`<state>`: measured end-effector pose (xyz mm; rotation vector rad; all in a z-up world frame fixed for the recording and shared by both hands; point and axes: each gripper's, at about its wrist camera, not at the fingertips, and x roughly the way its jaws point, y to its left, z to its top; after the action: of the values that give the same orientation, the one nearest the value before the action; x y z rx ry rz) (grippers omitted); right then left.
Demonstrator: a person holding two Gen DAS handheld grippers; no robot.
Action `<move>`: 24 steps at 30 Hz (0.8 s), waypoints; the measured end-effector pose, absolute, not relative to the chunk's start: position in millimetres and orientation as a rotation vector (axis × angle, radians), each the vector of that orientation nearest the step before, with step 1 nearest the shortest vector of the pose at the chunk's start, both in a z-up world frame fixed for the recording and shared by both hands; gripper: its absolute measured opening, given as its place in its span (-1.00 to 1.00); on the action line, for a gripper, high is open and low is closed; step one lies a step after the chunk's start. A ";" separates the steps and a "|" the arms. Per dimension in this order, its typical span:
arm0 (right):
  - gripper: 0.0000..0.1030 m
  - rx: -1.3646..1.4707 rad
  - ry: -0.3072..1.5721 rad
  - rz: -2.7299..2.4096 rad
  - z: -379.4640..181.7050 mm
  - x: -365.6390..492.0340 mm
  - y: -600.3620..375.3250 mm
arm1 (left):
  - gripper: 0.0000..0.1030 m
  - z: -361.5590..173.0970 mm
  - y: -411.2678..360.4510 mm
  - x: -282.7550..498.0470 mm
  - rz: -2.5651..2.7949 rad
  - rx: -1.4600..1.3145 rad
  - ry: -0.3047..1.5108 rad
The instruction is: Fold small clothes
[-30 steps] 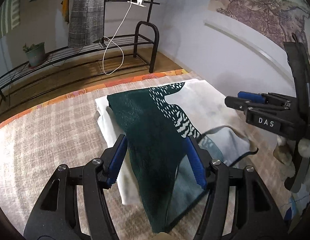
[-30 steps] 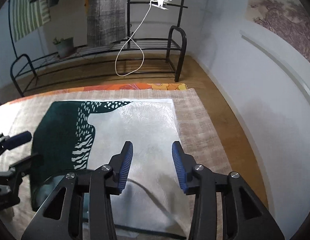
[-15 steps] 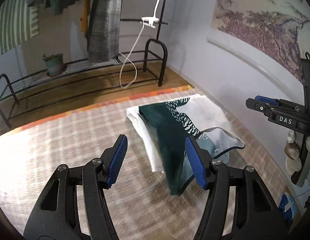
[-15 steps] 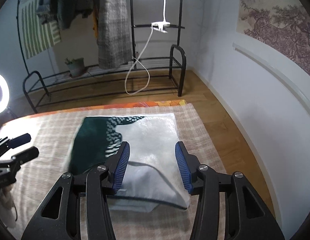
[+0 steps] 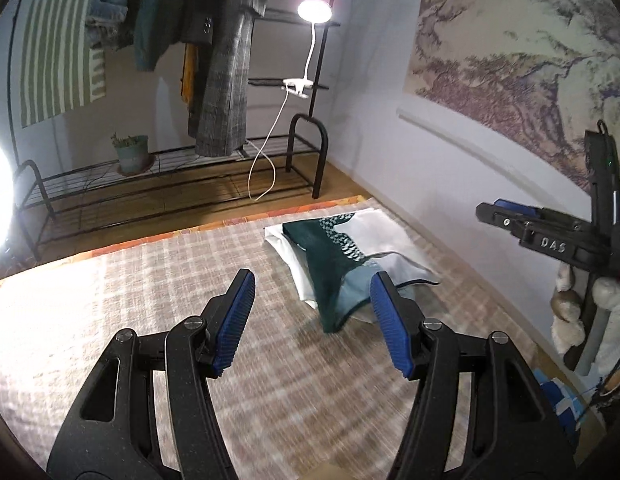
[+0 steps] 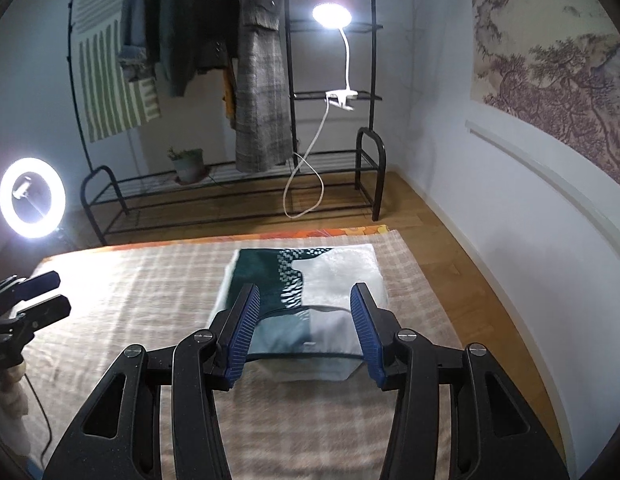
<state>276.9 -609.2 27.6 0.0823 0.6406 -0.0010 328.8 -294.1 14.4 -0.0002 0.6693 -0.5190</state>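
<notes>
Plaid beige blanket point(image 6: 121, 288) spread across a wide flat surface, orange patterned edge along its far side, wooden floor beyond. Black clothes rack point(image 6: 372, 80) against the far wall, hung with a grey checked coat point(image 6: 261, 92), a green-and-white striped cloth point(image 6: 105, 76) and darker garments. Landscape wall hanging point(image 5: 518, 48) on the right-hand wall. Folded garment point(image 6: 310, 300) lying flat on the blanket toward its far right part, dark teal on the left half, white on the right, a speckled band between; nearest end turned back to show a paler lining and a dark hem. Same garment point(image 5: 342, 256) in the left wrist view lying ahead and to the right, near the blanket's right edge. Left gripper point(image 5: 312, 320) raised above bare blanket, blue-padded fingers spread wide with nothing between them, garment's near corner showing just beyond the right finger. Right gripper point(image 6: 303, 324) raised over the garment's near end, fingers likewise spread and holding nothing. Right gripper point(image 5: 526, 228) also seen side-on at the right of the left wrist view, clear of the cloth. Ring light point(image 6: 31, 198) glowing at far left, clip lamp point(image 6: 332, 16) lit on the rack with a white cord looping down, small potted plant point(image 6: 187, 164) on the rack's low shelf.
</notes>
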 end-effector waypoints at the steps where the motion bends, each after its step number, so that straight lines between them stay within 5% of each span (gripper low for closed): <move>1: -0.10 0.082 0.633 0.005 31.0 269.9 -605.5 | 0.21 19.5 -291.1 321.7 -0.522 -0.001 0.661; 24: 0.55 0.076 0.517 0.005 54.9 134.2 -538.2 | 0.92 54.6 -249.0 182.5 -0.503 0.070 0.507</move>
<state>134.2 -538.2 54.9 0.0759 0.5170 0.0053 182.5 -249.0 54.6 0.0701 0.5071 -0.5027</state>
